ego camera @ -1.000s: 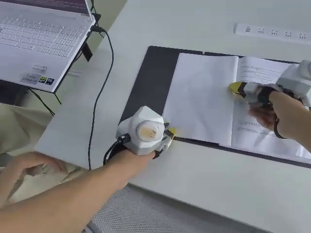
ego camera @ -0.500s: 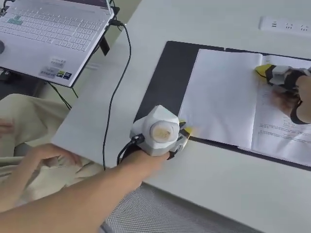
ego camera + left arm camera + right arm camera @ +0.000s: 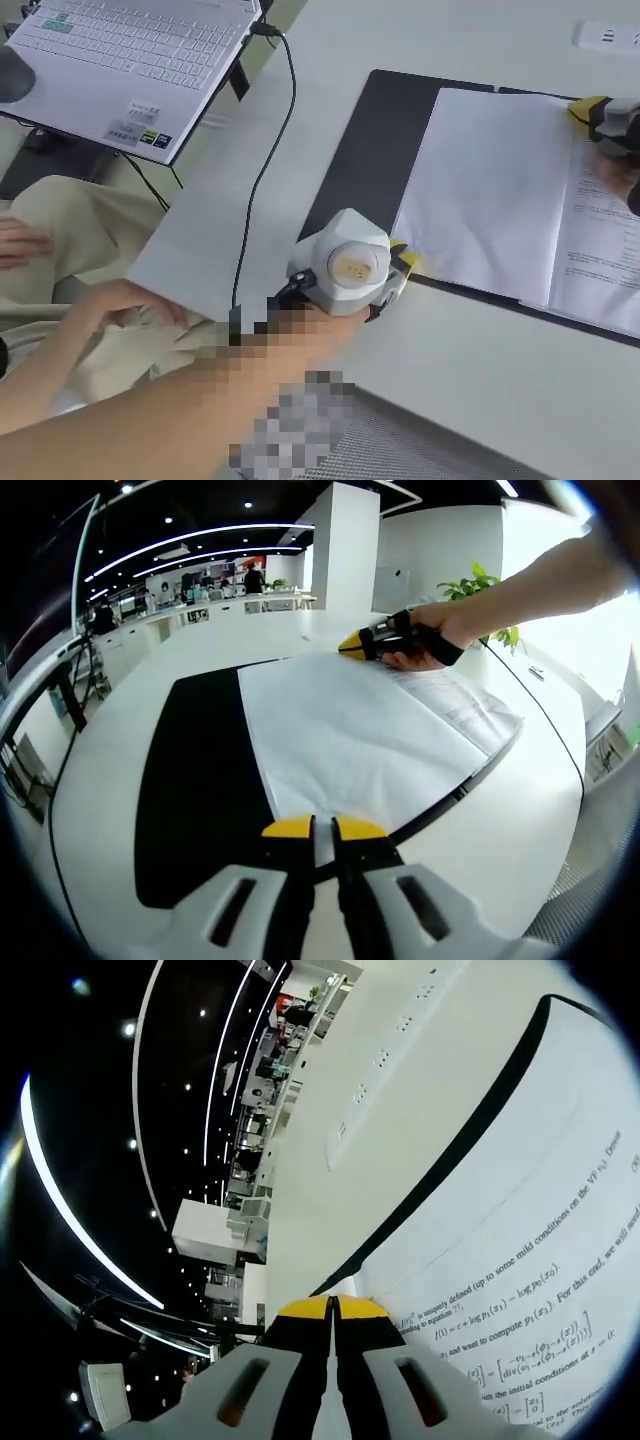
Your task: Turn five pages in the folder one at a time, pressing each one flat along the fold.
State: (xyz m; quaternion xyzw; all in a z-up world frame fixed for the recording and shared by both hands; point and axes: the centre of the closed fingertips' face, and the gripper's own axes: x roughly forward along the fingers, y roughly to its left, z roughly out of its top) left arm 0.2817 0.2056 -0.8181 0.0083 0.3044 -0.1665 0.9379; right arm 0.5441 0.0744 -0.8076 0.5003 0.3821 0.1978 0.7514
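- Left hand-held gripper (image 3: 402, 265), white-bodied with yellow fingertips, sits at the near left corner of the open black folder (image 3: 350, 170). Its tips rest just at the lower corner of the blank white page (image 3: 490, 190).
- From the left gripper view, this gripper (image 3: 315, 828) has its jaws drawn together with only a thin seam between them and nothing visibly pinched. The folder's dark cover (image 3: 190, 780) and the blank page (image 3: 350, 730) spread out ahead of it.
- Right hand-held gripper (image 3: 590, 108) lies at the far end of the folder, near the fold, where the blank page meets the printed page of text (image 3: 600, 240).
- In the right gripper view its jaws (image 3: 332, 1307) are pressed tip to tip. They sit low at the top of the printed page (image 3: 520, 1290), with the folder's black edge (image 3: 480, 1120) curving past.
- The left gripper view also catches the right gripper (image 3: 352, 643) at the far side of the folder, beside the printed page (image 3: 450, 695).
- The folder lies open and flat on a white table (image 3: 480, 380).
- A silver laptop (image 3: 130, 60) stands well left of the folder, and a thin black cable (image 3: 262, 170) runs from it along the folder's left side.
- A white power strip (image 3: 607, 36) lies beyond the folder's far edge, also seen in the right gripper view (image 3: 380, 1065).
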